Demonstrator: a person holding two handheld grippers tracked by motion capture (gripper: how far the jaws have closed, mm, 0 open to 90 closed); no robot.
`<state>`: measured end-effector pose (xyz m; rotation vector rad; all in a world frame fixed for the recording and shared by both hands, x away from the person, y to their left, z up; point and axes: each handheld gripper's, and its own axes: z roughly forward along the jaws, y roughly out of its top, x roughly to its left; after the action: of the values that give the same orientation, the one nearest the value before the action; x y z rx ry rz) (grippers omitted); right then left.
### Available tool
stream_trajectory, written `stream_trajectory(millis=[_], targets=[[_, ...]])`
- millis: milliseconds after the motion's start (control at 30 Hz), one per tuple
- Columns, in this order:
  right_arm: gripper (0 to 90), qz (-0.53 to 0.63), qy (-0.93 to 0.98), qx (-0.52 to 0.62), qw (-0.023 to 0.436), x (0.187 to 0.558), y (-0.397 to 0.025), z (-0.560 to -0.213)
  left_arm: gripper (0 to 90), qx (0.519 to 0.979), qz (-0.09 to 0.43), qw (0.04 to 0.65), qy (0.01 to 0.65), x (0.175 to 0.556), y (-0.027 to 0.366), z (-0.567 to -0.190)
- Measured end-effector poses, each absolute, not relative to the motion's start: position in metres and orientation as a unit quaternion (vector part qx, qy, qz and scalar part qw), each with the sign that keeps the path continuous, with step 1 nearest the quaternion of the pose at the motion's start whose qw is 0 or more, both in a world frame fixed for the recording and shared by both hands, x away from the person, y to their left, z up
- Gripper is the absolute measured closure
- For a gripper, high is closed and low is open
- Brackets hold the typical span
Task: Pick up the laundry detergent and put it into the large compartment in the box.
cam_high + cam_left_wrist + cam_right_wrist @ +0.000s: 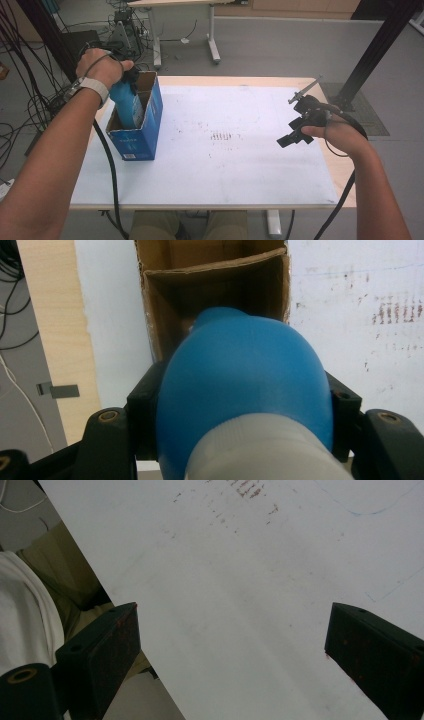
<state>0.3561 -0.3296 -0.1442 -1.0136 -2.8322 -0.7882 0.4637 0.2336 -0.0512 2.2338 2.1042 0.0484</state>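
A blue bottle (126, 104) with a white cap end (265, 450) stands half inside an open blue cardboard box (145, 134) at the table's left. My left gripper (129, 76) is shut on the bottle's upper part, and its black jaws press both sides of the blue body (245, 375). The box's brown inside (215, 285) shows beyond the bottle. Over the table's right side my right gripper (296, 134) hangs open above the white sheet, its jaws wide apart with nothing between them (230, 645).
A white sheet (225, 150) with reddish smudges (222, 136) covers most of the wooden table (345, 175). Cables trail from both grippers over the table's front edge. A black frame post (372, 55) stands at the back right. Another table's legs (212, 40) stand behind.
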Motion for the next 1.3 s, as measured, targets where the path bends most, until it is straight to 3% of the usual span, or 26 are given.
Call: stream_trajectory(millis=[1300], targets=[[7.5, -0.248, -0.910, -0.332, 0.023, 0.359, -0.328, -0.150, 37.6, 0.732, 0.023, 0.029, 0.680, 0.467, 0.230, -0.097]])
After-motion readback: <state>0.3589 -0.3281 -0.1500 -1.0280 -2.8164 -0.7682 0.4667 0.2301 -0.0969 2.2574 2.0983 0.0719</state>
